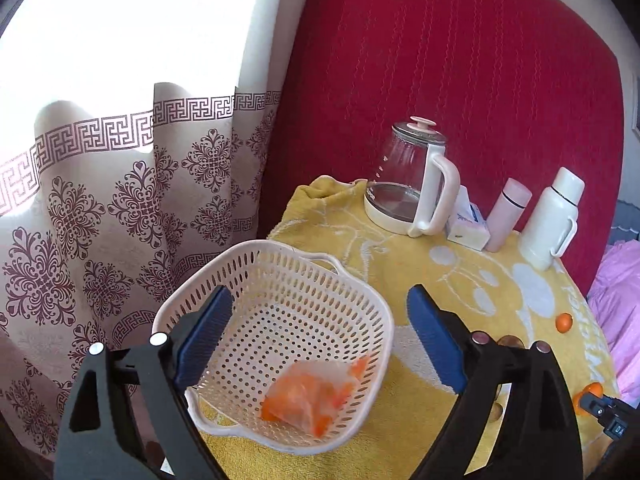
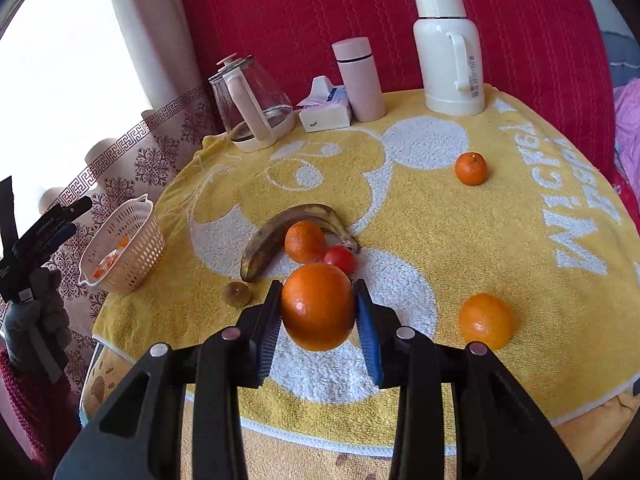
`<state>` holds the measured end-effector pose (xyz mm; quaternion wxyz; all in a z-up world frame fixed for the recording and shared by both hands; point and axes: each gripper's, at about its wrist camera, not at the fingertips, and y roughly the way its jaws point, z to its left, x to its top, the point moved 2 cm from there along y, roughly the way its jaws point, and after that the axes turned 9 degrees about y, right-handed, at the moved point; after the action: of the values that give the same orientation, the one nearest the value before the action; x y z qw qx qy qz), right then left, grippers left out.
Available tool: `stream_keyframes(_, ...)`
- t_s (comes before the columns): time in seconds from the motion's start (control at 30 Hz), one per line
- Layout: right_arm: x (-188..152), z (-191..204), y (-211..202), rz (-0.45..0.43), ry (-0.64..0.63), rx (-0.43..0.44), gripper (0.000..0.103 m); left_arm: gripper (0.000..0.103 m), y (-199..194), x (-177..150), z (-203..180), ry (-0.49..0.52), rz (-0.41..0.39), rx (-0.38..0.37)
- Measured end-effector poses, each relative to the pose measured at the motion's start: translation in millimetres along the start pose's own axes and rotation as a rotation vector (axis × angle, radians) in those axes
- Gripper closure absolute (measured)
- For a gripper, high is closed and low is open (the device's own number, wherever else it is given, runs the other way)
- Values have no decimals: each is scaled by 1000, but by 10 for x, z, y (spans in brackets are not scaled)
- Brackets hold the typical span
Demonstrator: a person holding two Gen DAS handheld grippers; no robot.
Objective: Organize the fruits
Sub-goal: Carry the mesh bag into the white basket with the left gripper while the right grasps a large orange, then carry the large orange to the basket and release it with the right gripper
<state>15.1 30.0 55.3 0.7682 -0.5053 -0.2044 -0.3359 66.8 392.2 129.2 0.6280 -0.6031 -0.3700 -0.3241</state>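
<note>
The left wrist view looks down from close above the basket (image 1: pixel 276 340) at the tabletop's (image 1: pixel 440 280) left edge, facing the curtain and the far corner with the kettle (image 1: pixel 412 176). The right wrist view sits near the tabletop's (image 2: pixel 440 220) front edge, facing across it to the red backdrop. Both views share the kettle (image 2: pixel 252 104), the flasks, the basket (image 2: pixel 124 248) and the yellow towel.

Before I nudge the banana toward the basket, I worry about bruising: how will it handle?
The banana looks heavily browned, so probably soft and easily squashed. Its curve suggests it would pivot rather than roll. An orange rests against it and may roll off.
</note>
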Motion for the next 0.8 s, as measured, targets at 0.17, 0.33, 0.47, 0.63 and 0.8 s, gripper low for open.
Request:
stream_keyframes(0.17,56,508,128,15,-75,63,67,3,-92,77,125,-13,-39,28)
stream_keyframes(0.33,122,1129,273,34,-150,157,67,3,-182,137,202,-1,-66,57)
stream_keyframes(0.47,134,1652,443,56,-204,224,67,3,-268,196,275,10,-100,88)
stream_keyframes(0.63,123,2189,734,120,-214,304,67,3,-322,242,444,-35,-110,80)
stream_keyframes(0.8,134,2576,921,117,-223,348,57,3,-332,256,624,-97,-106,77)
